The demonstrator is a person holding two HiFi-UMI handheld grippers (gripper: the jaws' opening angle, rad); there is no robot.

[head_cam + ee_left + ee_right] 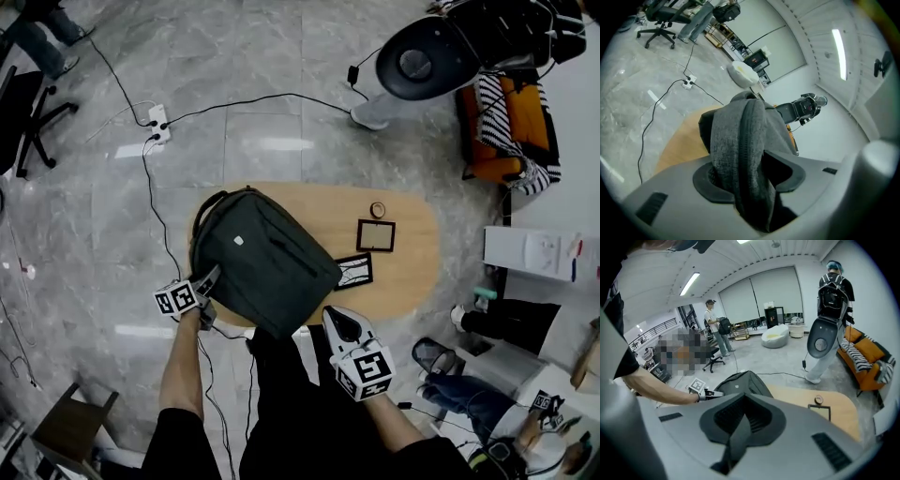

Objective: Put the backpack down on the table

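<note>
A dark grey-green backpack (267, 258) lies on the left half of an oval wooden table (412, 253), its top handle toward the far left. My left gripper (211, 277) is at the bag's near left edge. In the left gripper view a thick fold of grey backpack (740, 140) fabric is pinched between the jaws of the left gripper (750, 180). My right gripper (336, 319) is at the bag's near right corner. In the right gripper view a narrow dark strap (736, 437) runs through the shut right gripper (743, 420), with the backpack (740, 380) just beyond.
Two dark picture frames (376, 235) (354, 270) and a small round object (378, 210) lie on the table's right half. A white and black robot (422, 61) and an orange sofa (506, 131) stand beyond. Cables and a power strip (159, 122) cross the floor.
</note>
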